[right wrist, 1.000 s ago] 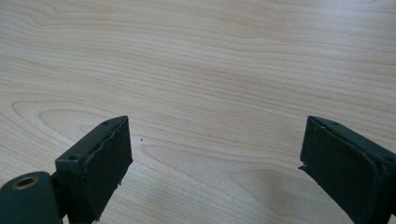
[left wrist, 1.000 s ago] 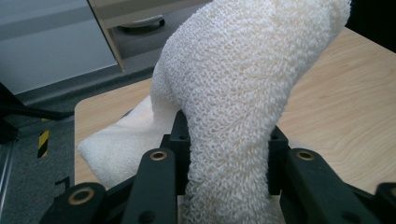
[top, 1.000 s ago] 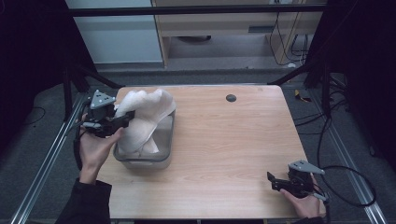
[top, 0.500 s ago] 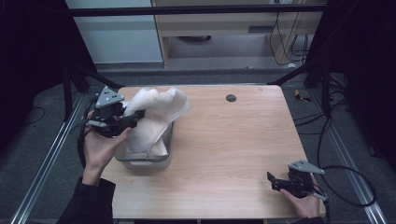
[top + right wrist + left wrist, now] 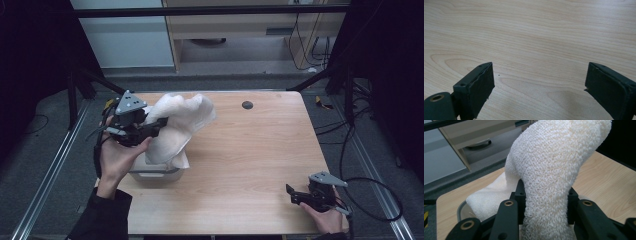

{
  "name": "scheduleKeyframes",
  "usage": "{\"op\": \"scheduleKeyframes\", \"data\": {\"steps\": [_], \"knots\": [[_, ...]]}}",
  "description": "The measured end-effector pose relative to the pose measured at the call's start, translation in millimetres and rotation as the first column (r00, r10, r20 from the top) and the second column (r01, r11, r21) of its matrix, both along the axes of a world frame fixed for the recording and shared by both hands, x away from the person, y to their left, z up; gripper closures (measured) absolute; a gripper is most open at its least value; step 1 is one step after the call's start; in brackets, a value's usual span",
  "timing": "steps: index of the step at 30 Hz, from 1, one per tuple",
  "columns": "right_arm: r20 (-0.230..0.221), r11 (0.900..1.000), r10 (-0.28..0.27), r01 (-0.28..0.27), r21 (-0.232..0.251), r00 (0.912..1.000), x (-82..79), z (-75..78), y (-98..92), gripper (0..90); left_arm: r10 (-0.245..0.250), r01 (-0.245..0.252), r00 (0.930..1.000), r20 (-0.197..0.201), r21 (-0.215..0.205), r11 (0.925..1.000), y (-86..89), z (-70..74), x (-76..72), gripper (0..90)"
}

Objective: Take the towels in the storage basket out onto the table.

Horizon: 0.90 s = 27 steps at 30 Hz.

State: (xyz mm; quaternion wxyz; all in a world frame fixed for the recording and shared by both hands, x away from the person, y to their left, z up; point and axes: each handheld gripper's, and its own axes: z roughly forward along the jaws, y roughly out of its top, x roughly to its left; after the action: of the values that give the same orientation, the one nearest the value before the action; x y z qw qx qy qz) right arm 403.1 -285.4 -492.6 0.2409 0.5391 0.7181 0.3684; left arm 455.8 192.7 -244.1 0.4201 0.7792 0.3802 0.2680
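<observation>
A white terry towel (image 5: 180, 125) is lifted out of a grey plastic bin (image 5: 152, 174) at the table's left side; its lower end still hangs into the bin. My left gripper (image 5: 159, 123) is shut on the towel, held up above the bin's left edge. In the left gripper view the towel (image 5: 549, 170) bulges up between the two black jaws, which press on its sides. My right gripper (image 5: 290, 194) rests low at the table's front right corner, open, and its fingers (image 5: 477, 87) stand wide apart over bare wood.
The wooden table (image 5: 260, 150) has a small dark round hole (image 5: 247, 105) near its back edge. Metal frame rails run along both sides, and cables lie on the floor at the right. A cabinet stands behind the table.
My left gripper has risen and shifted right with the towel, drawing more of it out of the bin. The right gripper has stayed where it was.
</observation>
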Motion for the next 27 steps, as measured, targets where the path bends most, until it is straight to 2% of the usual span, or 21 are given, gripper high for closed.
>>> {"op": "scheduleKeyframes", "data": {"steps": [8,12,18,19,22,27], "knots": [[0.002,1.0,-0.001,0.001,0.001,1.0,-0.1,0.1,-0.3,8.6,-0.054,0.054,0.9986,0.0,0.009,0.9985,-22.6,-2.7,2.1,65.9],[0.004,1.0,0.001,-0.001,0.0,1.0,-0.3,0.0,-0.8,8.6,-0.084,0.084,0.9964,-0.014,0.036,0.9958,-35.7,-8.0,4.2,65.9],[0.001,1.0,0.001,-0.001,0.007,1.0,-0.9,0.5,-0.6,8.5,-0.107,0.108,0.9939,-0.028,0.048,0.993,-50.4,-14.3,5.5,65.9],[0.001,1.0,0.001,-0.001,0.007,1.0,-0.9,0.5,-0.7,8.5,-0.116,0.118,0.9924,-0.041,0.04,0.9922,-56.8,-17.9,5.5,65.9],[0.001,1.0,0.001,-0.001,0.006,1.0,-0.9,0.5,-0.7,8.5,-0.126,0.128,0.9908,-0.048,0.038,0.991,-62.8,-22.0,6.5,65.9],[0.003,1.0,0.002,-0.002,0.007,1.0,-1.2,0.7,-0.9,8.4,-0.151,0.154,0.9861,-0.069,0.04,0.9872,-80.3,-37.0,9.4,65.9]]}}
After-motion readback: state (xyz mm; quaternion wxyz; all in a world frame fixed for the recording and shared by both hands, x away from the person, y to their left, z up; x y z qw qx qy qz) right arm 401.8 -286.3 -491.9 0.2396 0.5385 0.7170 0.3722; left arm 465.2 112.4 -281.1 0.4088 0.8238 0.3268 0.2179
